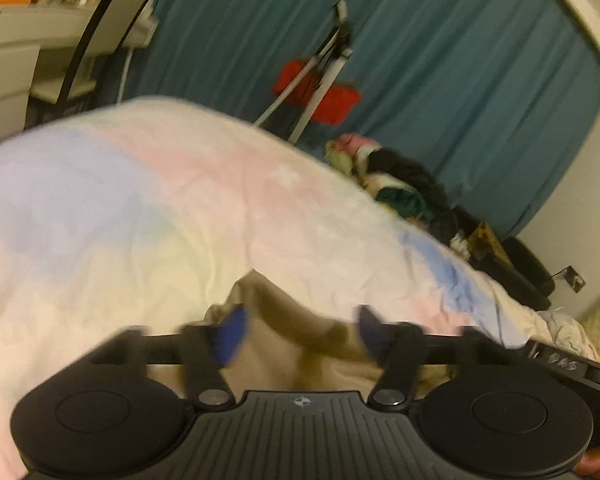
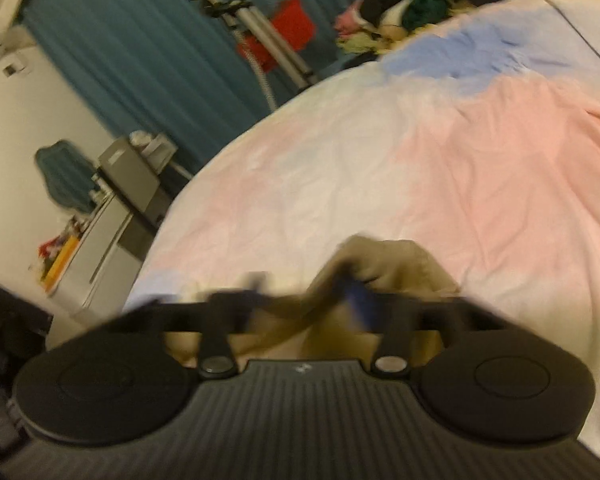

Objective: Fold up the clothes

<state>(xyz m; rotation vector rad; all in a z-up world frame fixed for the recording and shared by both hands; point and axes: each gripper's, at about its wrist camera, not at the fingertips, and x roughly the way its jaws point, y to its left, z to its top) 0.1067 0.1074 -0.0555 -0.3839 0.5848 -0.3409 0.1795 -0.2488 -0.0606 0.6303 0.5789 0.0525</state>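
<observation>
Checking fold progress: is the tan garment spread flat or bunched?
Bunched: the tan garment lies in rumpled ridges on the pastel bedspread.

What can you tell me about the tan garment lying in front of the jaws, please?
The tan garment is soft, beige-brown cloth, crumpled into folds rather than flat. It lies on the pastel bedspread at its near edge. In the left wrist view it sits between the open jaws of the left gripper. In the right wrist view a fold bunches at the right gripper; blur hides the grip.

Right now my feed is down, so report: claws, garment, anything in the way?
Left claw open, tan garment between fingers. Right claw blurred, grip unclear. Garment on pastel bedspread. Clothes pile far side, apart.
</observation>
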